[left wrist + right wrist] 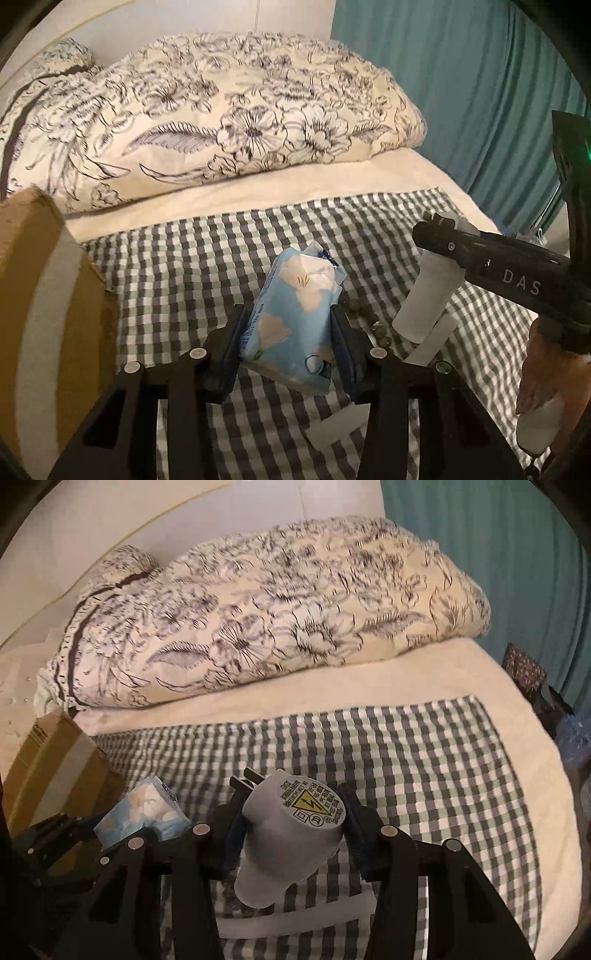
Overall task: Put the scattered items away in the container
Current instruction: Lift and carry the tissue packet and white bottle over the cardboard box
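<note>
My left gripper [290,332] is shut on a light blue tissue pack [295,321] printed with white flowers, held above the checked sheet [184,266]. The pack stands upright between the blue pads. My right gripper [291,812] is shut on a pale grey plug adapter [295,823] with a yellow warning label and two dark prongs on top. In the left wrist view the right gripper [430,266] carries the adapter [428,295] to the right of the pack. A brown cardboard box [37,295] with a white tape stripe stands at the left; in the right wrist view the box [55,760] is behind the pack [147,808].
A string of dark green beads [369,321] and white paper strips [432,339] lie on the sheet. A folded floral duvet [221,122] fills the back of the bed. A teal curtain [461,92] hangs at the right. A hand [543,376] grips the right tool.
</note>
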### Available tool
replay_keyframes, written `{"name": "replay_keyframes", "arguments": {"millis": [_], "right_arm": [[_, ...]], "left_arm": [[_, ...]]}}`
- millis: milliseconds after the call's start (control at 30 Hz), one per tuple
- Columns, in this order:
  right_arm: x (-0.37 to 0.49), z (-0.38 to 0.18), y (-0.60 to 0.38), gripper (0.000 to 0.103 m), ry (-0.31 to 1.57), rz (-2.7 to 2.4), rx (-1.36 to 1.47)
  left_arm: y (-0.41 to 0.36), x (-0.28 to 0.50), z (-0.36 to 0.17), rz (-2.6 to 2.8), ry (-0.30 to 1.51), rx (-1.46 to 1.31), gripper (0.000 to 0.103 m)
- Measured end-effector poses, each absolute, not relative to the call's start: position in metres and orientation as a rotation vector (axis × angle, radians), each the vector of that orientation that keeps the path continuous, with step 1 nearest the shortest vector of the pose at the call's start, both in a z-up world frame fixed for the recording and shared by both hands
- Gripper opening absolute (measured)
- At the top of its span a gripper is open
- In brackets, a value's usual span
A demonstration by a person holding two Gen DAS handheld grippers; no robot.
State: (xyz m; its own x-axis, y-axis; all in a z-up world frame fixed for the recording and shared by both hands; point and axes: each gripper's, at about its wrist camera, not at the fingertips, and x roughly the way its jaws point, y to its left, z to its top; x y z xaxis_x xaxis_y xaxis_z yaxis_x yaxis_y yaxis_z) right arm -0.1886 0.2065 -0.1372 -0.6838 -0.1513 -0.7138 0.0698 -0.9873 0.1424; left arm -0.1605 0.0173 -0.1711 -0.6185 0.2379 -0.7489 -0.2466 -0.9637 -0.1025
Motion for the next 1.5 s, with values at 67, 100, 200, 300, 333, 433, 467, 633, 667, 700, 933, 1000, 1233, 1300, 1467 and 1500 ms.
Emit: {"name": "replay_keyframes", "arguments": {"millis": [67, 100, 200, 300, 333, 433, 467, 633, 667, 700, 933, 1000, 1233, 1300, 1467, 1500], "right_arm": [[-0.181, -0.129, 0.207, 0.047, -0.157, -2.777, 1.167], [-0.177, -0.124, 0.207, 0.047, -0.157, -2.782, 1.155], [-0.164, -0.111, 0.207, 0.047, -0.156, -2.793, 1.122], [-0.152, -0.095, 0.206, 0.047, -0.138, -2.807, 1.088], [-0.147, -0.09, 0.207, 0.047, -0.135, -2.812, 1.076], [-0.132, -0.074, 0.209, 0.047, -0.14, -2.83, 1.04], [-0.127, -0.07, 0.21, 0.047, -0.142, -2.835, 1.03], [-0.102, -0.053, 0.213, 0.047, -0.142, -2.859, 1.001], [-0.098, -0.05, 0.213, 0.047, -0.143, -2.862, 0.995], [-0.092, -0.046, 0.213, 0.047, -0.146, -2.866, 0.987], [-0.062, -0.021, 0.209, 0.047, -0.128, -2.896, 0.925], [-0.053, -0.014, 0.206, 0.047, -0.114, -2.905, 0.91], [-0.021, 0.009, 0.204, 0.047, -0.097, -2.931, 0.851], [-0.01, 0.018, 0.204, 0.047, -0.11, -2.935, 0.83], [0.013, 0.035, 0.2, 0.047, -0.126, -2.937, 0.788], [0.018, 0.039, 0.199, 0.047, -0.122, -2.935, 0.782]], "left_arm": [[0.018, -0.153, -0.162, 2.617, 0.018, -1.183, 0.045], [0.018, -0.15, -0.157, 2.625, 0.021, -1.172, 0.045], [0.018, -0.139, -0.145, 2.643, 0.022, -1.145, 0.045], [0.017, -0.128, -0.131, 2.668, 0.018, -1.113, 0.045], [0.016, -0.125, -0.127, 2.673, 0.017, -1.106, 0.045], [0.015, -0.114, -0.114, 2.695, 0.018, -1.076, 0.045], [0.014, -0.109, -0.109, 2.704, 0.014, -1.061, 0.045], [0.01, -0.091, -0.086, 2.74, 0.004, -1.016, 0.045], [0.01, -0.088, -0.082, 2.745, 0.001, -1.008, 0.045], [0.009, -0.084, -0.077, 2.75, -0.001, -0.997, 0.045], [0.004, -0.057, -0.045, 2.776, 0.004, -0.911, 0.045], [0.001, -0.049, -0.036, 2.785, 0.004, -0.885, 0.045], [-0.011, -0.021, -0.008, 2.812, 0.007, -0.819, 0.045], [-0.013, -0.01, -0.001, 2.821, 0.018, -0.806, 0.045], [-0.021, 0.016, 0.018, 2.848, 0.017, -0.761, 0.045], [-0.023, 0.022, 0.022, 2.857, 0.015, -0.75, 0.045]]}}
